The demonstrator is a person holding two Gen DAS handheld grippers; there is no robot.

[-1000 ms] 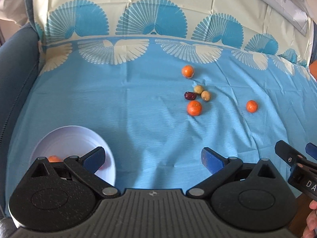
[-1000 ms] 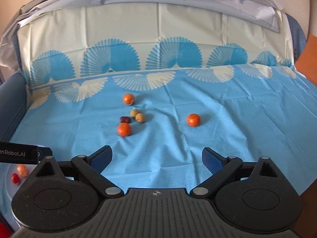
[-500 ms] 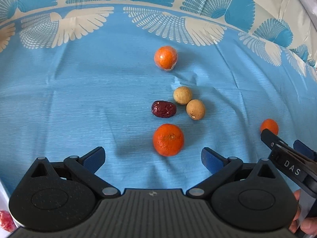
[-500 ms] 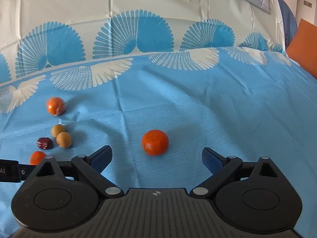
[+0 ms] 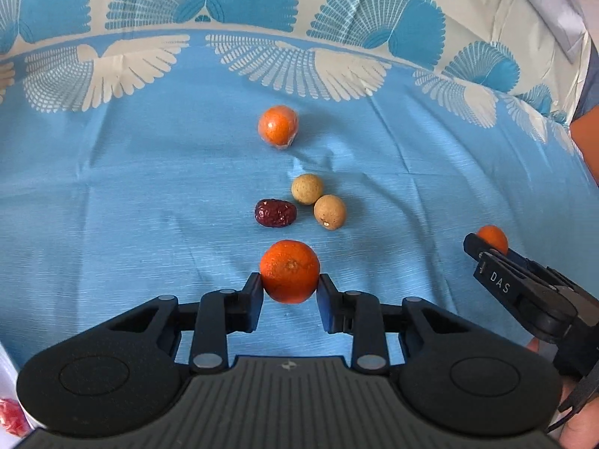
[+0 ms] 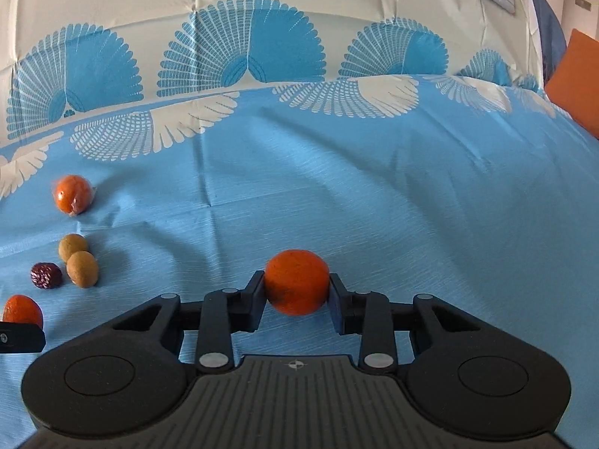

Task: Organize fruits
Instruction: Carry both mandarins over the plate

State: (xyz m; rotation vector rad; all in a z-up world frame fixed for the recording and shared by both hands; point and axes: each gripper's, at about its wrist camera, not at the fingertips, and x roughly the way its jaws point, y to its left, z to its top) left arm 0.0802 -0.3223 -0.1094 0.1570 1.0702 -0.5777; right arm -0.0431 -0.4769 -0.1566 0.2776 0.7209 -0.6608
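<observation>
My left gripper (image 5: 289, 292) is shut on a mandarin (image 5: 290, 271) that rests on the blue cloth. My right gripper (image 6: 296, 297) is shut on another mandarin (image 6: 297, 281), also down on the cloth. The right gripper's finger and its mandarin (image 5: 493, 237) show at the right of the left wrist view. Beyond the left gripper lie a dark red date (image 5: 276, 213), two tan round fruits (image 5: 307, 188) (image 5: 329, 211) and a third mandarin in clear wrap (image 5: 278, 125). These also show at the left of the right wrist view: date (image 6: 45, 275), wrapped mandarin (image 6: 72, 193).
A blue cloth with white and blue fan patterns (image 5: 131, 194) covers the surface and runs up a backrest behind. A white plate rim with something red on it (image 5: 9, 411) shows at the lower left. An orange cushion (image 6: 574, 78) sits at the far right.
Both grippers moved forward and down to the cloth and closed, each on a mandarin. The white plate has slid almost out of the left wrist view.
</observation>
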